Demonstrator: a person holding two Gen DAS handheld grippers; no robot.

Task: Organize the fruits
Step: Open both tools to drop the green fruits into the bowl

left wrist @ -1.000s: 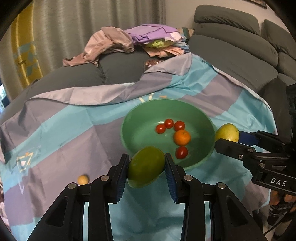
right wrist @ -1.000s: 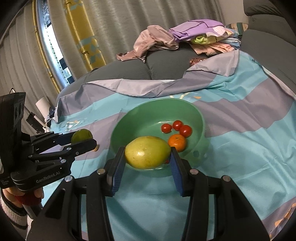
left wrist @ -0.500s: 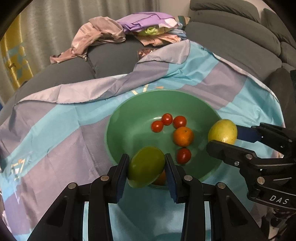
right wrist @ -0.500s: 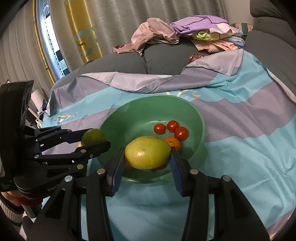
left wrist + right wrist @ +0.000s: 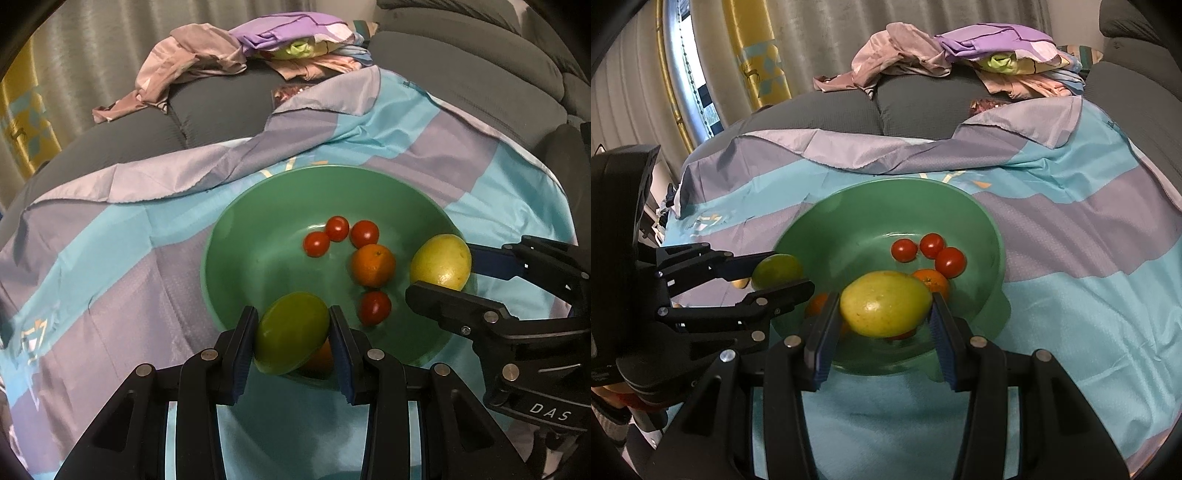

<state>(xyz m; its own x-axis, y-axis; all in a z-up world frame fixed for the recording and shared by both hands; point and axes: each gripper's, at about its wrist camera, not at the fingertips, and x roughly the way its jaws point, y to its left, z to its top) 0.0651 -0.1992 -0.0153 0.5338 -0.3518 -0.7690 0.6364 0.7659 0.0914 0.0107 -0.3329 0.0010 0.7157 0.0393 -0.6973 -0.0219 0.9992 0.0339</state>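
Observation:
A green bowl [image 5: 266, 206] sits on a blue and grey cloth and holds several cherry tomatoes [image 5: 364, 233] and an orange [image 5: 373, 266]. My left gripper [image 5: 292, 334] is shut on a green mango [image 5: 291, 332] over the bowl's near rim; a second orange [image 5: 319, 360] shows partly beneath it. My right gripper [image 5: 886, 310] is shut on a yellow mango [image 5: 884, 302] over the bowl [image 5: 849, 214]. In the left wrist view the yellow mango [image 5: 441, 262] hangs at the bowl's right rim. In the right wrist view the green mango [image 5: 777, 269] sits at the bowl's left rim.
The cloth [image 5: 110, 273] covers a grey sofa. A pile of clothes [image 5: 258, 48] lies on the sofa behind the bowl. Sofa back cushions [image 5: 480, 62] rise at the right. A curtain and window frame [image 5: 683, 85] stand at the far left in the right wrist view.
Both grippers have moved forward with their mangoes, from short of the bowl to over its rim. A second orange now shows under the green mango.

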